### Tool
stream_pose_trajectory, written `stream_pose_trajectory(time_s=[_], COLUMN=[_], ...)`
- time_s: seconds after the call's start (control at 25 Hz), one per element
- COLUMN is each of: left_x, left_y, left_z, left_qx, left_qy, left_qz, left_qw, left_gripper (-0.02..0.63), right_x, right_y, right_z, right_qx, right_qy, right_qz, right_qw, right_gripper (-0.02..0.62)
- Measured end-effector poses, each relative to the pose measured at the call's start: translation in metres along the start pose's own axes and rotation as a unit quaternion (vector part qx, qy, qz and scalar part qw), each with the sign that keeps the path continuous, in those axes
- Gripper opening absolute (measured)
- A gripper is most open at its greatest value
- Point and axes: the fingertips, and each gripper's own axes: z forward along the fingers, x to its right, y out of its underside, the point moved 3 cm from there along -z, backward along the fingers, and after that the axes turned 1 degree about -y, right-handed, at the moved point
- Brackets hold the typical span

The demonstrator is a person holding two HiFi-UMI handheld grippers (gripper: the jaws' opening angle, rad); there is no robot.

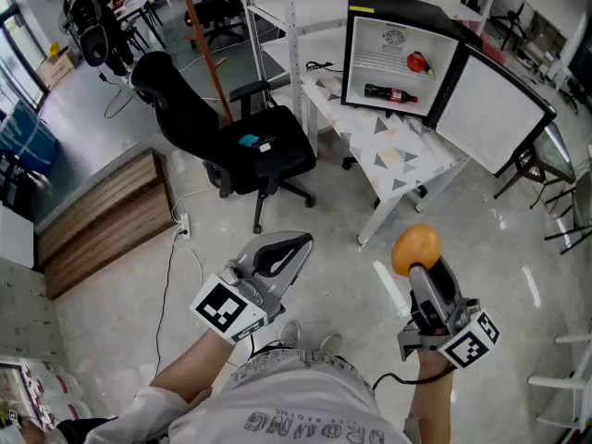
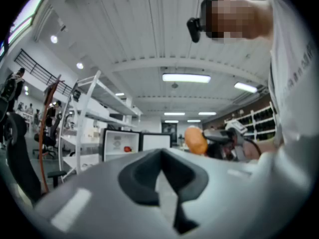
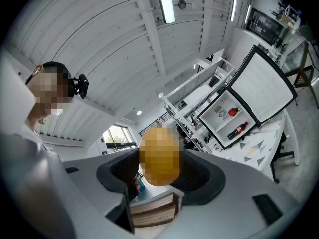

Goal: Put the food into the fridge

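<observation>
Gripping an orange fruit (image 1: 415, 248) between its jaws, the right tool (image 1: 424, 271) points across open floor (image 1: 342, 239) toward the worktop (image 1: 407, 160) edge ahead; beyond it the fridge (image 1: 350, 58) stands open, door (image 1: 490, 109) swung right. Left tool (image 1: 294, 244), jaws together and empty, faces an office chair (image 1: 250, 146) ahead-left

Head cam: R tool (image 1: 424, 274) clamped on orange fruit (image 1: 415, 248), held over floor, well short of desk (image 1: 407, 160). L tool (image 1: 289, 248) off to its left, jaws together, nothing in them. Mini fridge (image 1: 370, 63) sits on desk w/ door (image 1: 490, 109) swung open to the right. Inside: cola bottle (image 1: 390, 93) lying flat at bottom, red item (image 1: 419, 62) above it. Black office chair (image 1: 250, 146) left of desk.
</observation>
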Motion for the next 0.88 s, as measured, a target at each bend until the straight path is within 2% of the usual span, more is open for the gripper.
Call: stream_pose_trajectory(time_s=[0.44, 0.88], left_x=[0.002, 0.032], left_y=[0.003, 0.003], left_z=[0.022, 0.062], left_qx=[-0.003, -0.005], left_qy=[-0.001, -0.012], left_qz=[0.001, 0.015], left_qw=[1.0000, 0.9998], left_gripper=[0.008, 0.008], right_x=[0.021, 0.054], right_y=[-0.011, -0.040], right_z=[-0.001, -0.031], right_qx=[0.001, 0.005], right_qy=[0.007, -0.005], right_qz=[0.005, 0.005], right_qw=[1.000, 1.000], right_gripper=[0.259, 0.259])
